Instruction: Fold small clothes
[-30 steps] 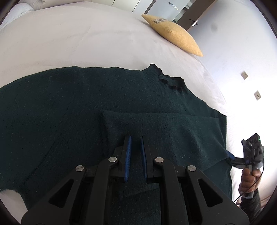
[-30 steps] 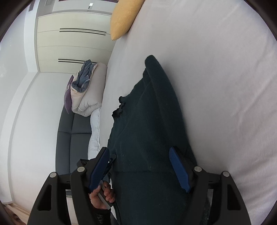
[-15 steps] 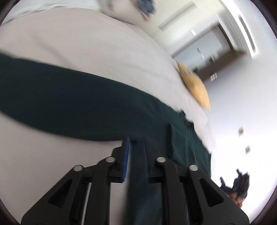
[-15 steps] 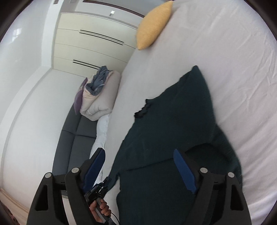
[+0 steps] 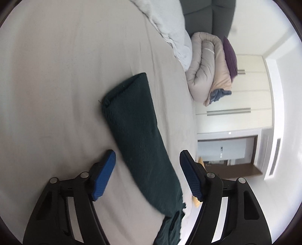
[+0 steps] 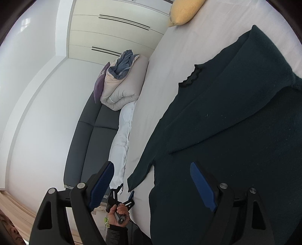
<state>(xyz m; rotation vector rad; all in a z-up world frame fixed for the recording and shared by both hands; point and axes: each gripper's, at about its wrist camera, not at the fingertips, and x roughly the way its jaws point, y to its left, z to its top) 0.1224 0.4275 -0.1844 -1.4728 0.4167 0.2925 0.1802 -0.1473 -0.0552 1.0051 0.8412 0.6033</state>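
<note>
A dark green knit sweater (image 6: 236, 122) lies flat on the white bed, one sleeve folded across its body. Its other sleeve (image 5: 137, 128) stretches out over the sheet in the left wrist view. My left gripper (image 5: 147, 165) is open and empty, its blue pads on either side of that sleeve near the shoulder. It also shows in the right wrist view (image 6: 122, 196) at the bed's edge by the sleeve cuff. My right gripper (image 6: 151, 181) is open and empty, hovering above the sweater's lower part.
A rolled beige duvet (image 5: 207, 69) with a purple cushion (image 5: 230, 56) lies at the head of the bed, by a dark sofa (image 6: 90, 135). A yellow pillow (image 6: 185, 11) sits at a far bed corner. White wardrobes (image 6: 113, 32) stand behind.
My left gripper has opened and swung off the sweater's body to the outstretched sleeve. My right gripper has pulled back and stayed open.
</note>
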